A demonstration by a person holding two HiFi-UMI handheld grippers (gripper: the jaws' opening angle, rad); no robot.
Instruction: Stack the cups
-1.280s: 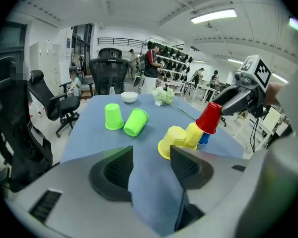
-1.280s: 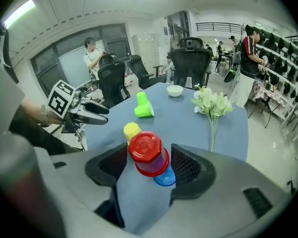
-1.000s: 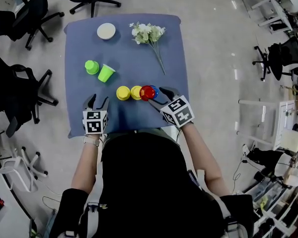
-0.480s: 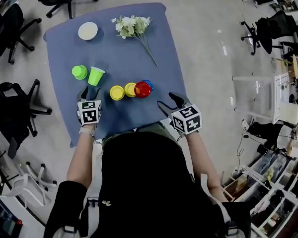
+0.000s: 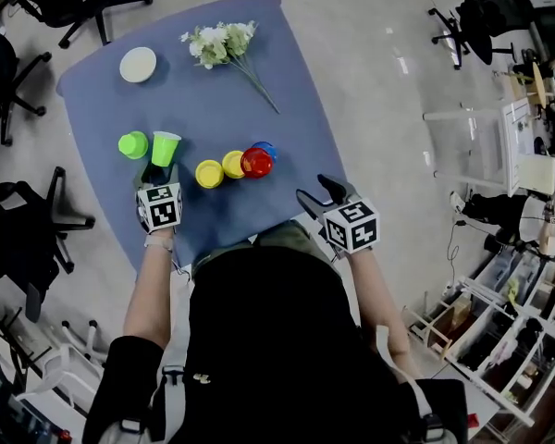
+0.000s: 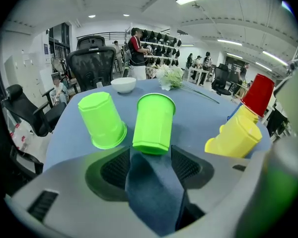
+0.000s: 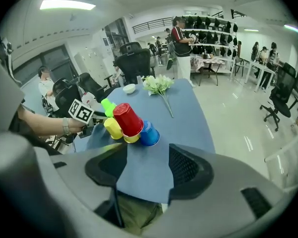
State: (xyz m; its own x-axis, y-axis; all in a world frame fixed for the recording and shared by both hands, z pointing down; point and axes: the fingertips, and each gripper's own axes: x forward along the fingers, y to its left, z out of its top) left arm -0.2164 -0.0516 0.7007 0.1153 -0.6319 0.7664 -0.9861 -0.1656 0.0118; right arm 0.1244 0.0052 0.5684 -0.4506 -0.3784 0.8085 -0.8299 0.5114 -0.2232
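Lime-green plastic cup [image 6: 154, 123] stands just beyond the left gripper's [image 6: 150, 165] wide-open jaws, while the right gripper [image 7: 148, 170] gapes empty nearer than the red plastic cup [image 7: 127, 119].

The left gripper [image 6: 150, 156] is shown with its jaws apart over a blue table [image 6: 198, 115]. A green cup [image 6: 154, 123] is set upright just ahead of the jaw tips. A second green cup [image 6: 102, 119] is turned upside down beside it, to its left. A yellow cup [image 6: 236, 135] and a red cup [image 6: 258, 93] are seen at the right.
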